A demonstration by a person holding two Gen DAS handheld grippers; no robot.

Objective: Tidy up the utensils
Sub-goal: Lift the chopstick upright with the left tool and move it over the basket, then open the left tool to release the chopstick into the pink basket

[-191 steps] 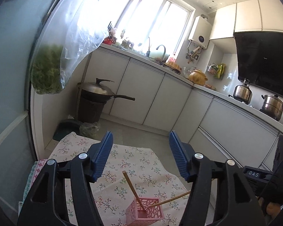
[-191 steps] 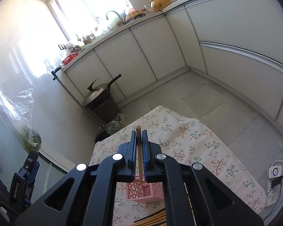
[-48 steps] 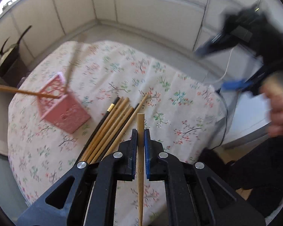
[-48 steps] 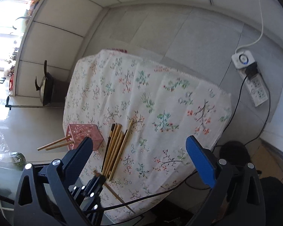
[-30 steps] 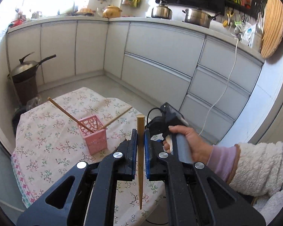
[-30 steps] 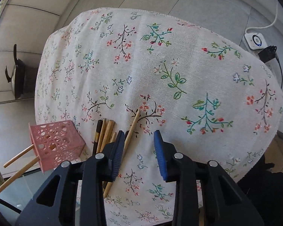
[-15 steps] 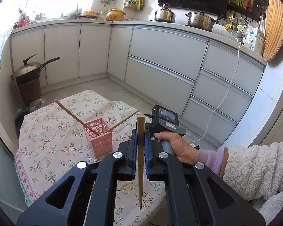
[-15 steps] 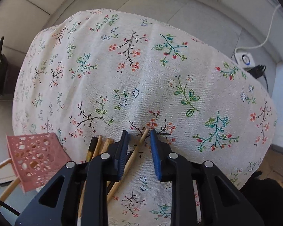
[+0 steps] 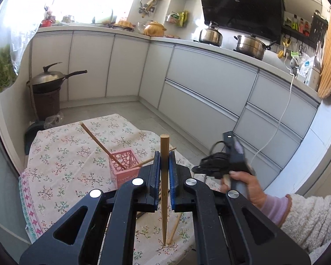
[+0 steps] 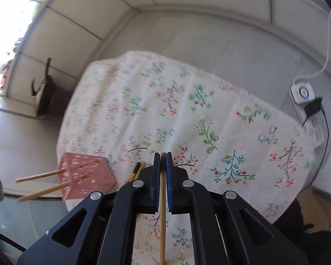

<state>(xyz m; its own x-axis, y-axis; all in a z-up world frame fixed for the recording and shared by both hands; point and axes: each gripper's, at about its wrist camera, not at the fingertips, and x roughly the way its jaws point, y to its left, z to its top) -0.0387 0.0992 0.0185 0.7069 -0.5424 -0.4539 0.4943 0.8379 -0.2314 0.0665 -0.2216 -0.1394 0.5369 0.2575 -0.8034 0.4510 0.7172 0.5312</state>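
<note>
My left gripper (image 9: 164, 159) is shut on a wooden chopstick (image 9: 164, 194) and holds it upright above the floral tablecloth (image 9: 61, 152), just right of the pink holder (image 9: 124, 167), which has two chopsticks leaning in it. My right gripper (image 10: 162, 158) is shut on another wooden chopstick (image 10: 162, 216) and holds it above the cloth (image 10: 209, 119). The pink holder (image 10: 86, 177) lies to its left with two chopsticks sticking out. Several loose chopsticks (image 10: 137, 170) lie on the cloth, mostly hidden behind the right gripper.
The person's right hand and the other gripper's body (image 9: 229, 165) are at the table's right edge. A wok on a stand (image 9: 47, 81) is on the floor beyond the table. A power strip (image 10: 306, 101) lies on the floor. Kitchen cabinets (image 9: 205, 81) surround the table.
My right gripper has shut on a chopstick from the pile and lifted it. My left gripper keeps its chopstick and has drawn closer to the pink holder.
</note>
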